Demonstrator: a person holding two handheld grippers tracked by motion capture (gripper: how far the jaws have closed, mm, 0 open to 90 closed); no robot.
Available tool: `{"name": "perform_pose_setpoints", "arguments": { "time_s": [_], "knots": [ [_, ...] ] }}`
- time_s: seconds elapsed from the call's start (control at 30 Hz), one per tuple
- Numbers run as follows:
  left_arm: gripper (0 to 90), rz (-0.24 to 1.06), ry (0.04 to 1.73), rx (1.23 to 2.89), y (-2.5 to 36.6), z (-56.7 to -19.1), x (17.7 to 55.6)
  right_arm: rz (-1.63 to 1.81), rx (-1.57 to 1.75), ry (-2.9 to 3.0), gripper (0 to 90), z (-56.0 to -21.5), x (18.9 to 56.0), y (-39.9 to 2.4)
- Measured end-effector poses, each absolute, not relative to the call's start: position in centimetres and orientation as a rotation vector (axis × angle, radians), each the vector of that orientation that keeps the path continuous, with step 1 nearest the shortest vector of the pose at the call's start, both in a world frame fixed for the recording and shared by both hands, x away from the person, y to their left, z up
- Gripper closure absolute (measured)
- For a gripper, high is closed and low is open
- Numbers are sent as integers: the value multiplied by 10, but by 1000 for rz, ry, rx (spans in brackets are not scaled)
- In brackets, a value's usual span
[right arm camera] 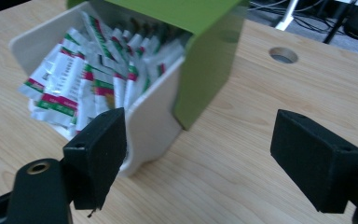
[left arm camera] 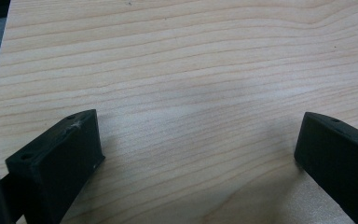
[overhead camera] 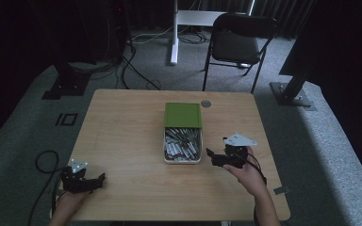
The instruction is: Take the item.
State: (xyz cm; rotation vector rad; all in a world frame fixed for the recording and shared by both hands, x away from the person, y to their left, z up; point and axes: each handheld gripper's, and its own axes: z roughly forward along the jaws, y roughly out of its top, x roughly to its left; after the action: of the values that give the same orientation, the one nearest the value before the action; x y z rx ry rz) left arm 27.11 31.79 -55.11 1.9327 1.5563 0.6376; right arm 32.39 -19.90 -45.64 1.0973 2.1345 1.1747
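Note:
A white box (overhead camera: 183,160) with a green lid (overhead camera: 183,115) slid halfway back lies at the middle of the wooden table (overhead camera: 122,132); several red, green and white sachets (overhead camera: 183,144) fill it. In the right gripper view the box wall (right arm camera: 151,123) and sachets (right arm camera: 84,79) are close ahead, under the green lid (right arm camera: 205,51). My right gripper (overhead camera: 209,157) (right arm camera: 198,149) stands open just right of the box, its jaws pointing at the box's near right corner. My left gripper (overhead camera: 99,180) (left arm camera: 200,154) rests open at the table's front left corner over bare wood.
A round cable hole (overhead camera: 206,103) sits in the table behind the box. A black folding chair (overhead camera: 235,42) and a white desk leg (overhead camera: 174,33) stand beyond the far edge. Cables lie on the grey carpet, one loop (overhead camera: 45,160) left of the table.

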Motion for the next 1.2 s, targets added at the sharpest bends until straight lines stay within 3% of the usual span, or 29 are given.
{"name": "perform_pose_setpoints", "arguments": {
  "time_s": [0.47,0.63,0.77,1.2],
  "knots": [
    [14,637,1556,1933,318,-551,271,1207,1005,2194,252,-458,325,-162],
    [14,637,1556,1933,318,-551,271,1219,969,2204,455,-459,326,-152],
    [14,637,1556,1933,318,-551,271,1192,945,2188,505,-460,326,-150],
    [14,637,1556,1933,318,-551,271,1279,872,2224,534,-459,322,-136]
  ]
}}
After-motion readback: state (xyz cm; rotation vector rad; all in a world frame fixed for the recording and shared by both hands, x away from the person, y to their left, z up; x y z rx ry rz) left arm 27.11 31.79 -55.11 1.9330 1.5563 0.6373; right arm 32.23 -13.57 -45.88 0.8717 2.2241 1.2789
